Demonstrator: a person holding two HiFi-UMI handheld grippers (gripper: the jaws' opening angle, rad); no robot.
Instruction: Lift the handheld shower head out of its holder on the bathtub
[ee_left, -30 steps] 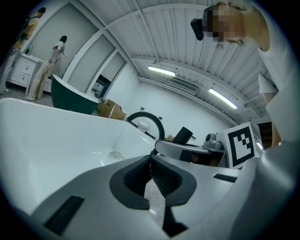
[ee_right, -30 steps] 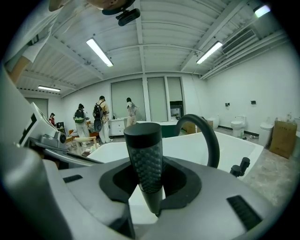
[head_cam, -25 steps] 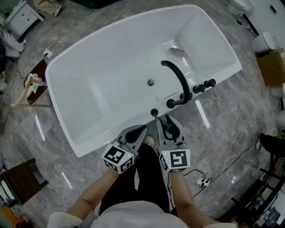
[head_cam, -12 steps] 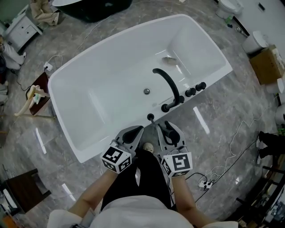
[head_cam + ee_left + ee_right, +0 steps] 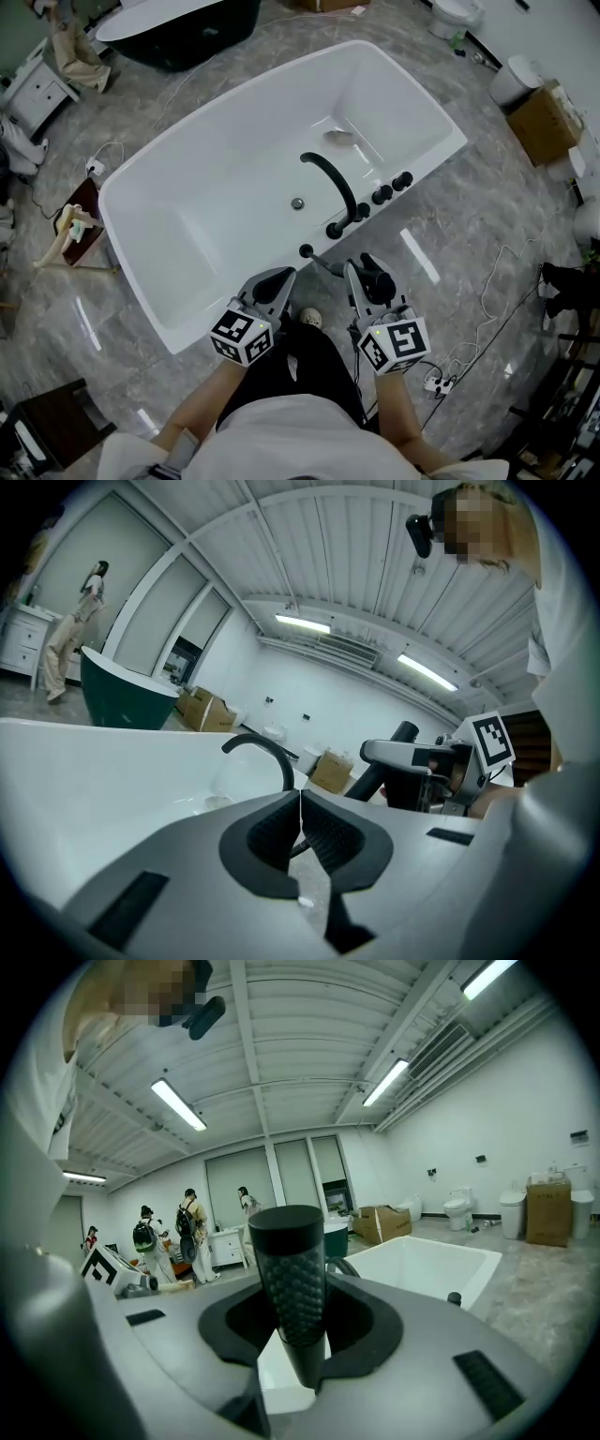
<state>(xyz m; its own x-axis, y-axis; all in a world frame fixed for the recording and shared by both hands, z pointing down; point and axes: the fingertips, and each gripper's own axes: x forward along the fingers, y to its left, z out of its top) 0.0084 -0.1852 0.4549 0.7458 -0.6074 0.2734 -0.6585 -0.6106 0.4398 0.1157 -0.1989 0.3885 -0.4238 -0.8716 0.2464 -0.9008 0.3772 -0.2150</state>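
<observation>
A white bathtub [image 5: 127, 253] lies across the head view, with a black arched spout [image 5: 330, 183] and knobs [image 5: 389, 189] on its near rim. The small black holder [image 5: 306, 251] sits on that rim, and a thin hose [image 5: 324, 266] runs from it to the right gripper [image 5: 368, 281]. That gripper is shut on the black shower head [image 5: 289, 1279], whose dotted end stands up between the jaws, clear of the holder. The left gripper [image 5: 272, 286] hovers at the tub's near rim, left of the holder, shut on nothing, its pads touching [image 5: 300, 832].
A dark green tub [image 5: 178, 23] stands at the far left. A cardboard box [image 5: 539, 122] and a toilet [image 5: 455, 14] are at the far right. Cables and a plug strip [image 5: 433, 382] lie on the marble floor. Several people [image 5: 192, 1232] stand far off.
Both grippers have risen. The right one has carried the shower head up and to the right, away from the holder, and the hose now shows between them.
</observation>
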